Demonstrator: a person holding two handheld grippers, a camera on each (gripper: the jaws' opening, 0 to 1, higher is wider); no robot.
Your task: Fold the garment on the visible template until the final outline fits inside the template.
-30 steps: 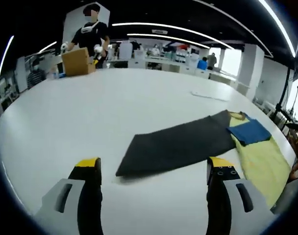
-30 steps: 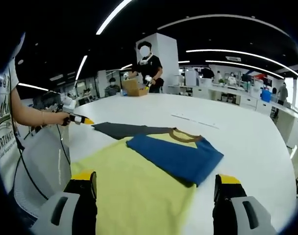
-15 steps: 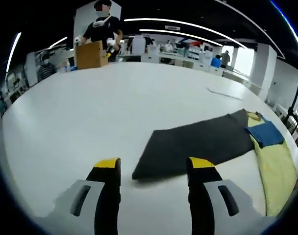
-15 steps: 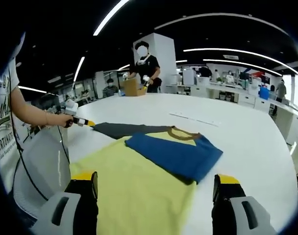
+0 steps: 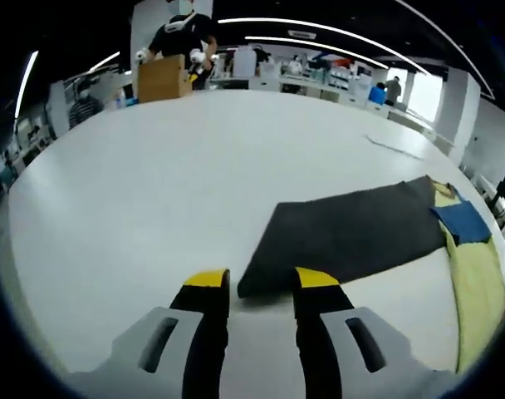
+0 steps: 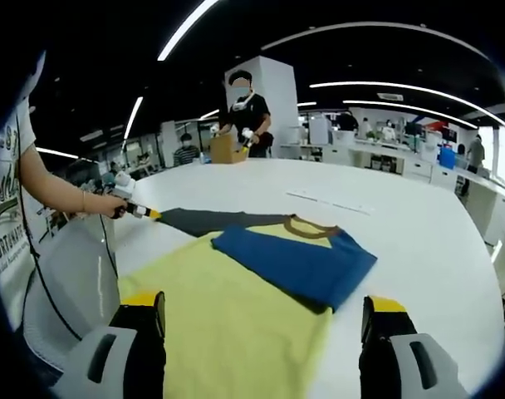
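Nearing dark sleeve (image 5: 352,237), left tongs (image 5: 257,283)

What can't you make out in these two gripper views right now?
- Left gripper view: whether the left gripper touches the dark sheet's corner; the jaws crowd it.
- Right gripper view: the yellow garment's near hem, cut off at the bottom edge.
- Right gripper view: the left gripper's jaws, too small.
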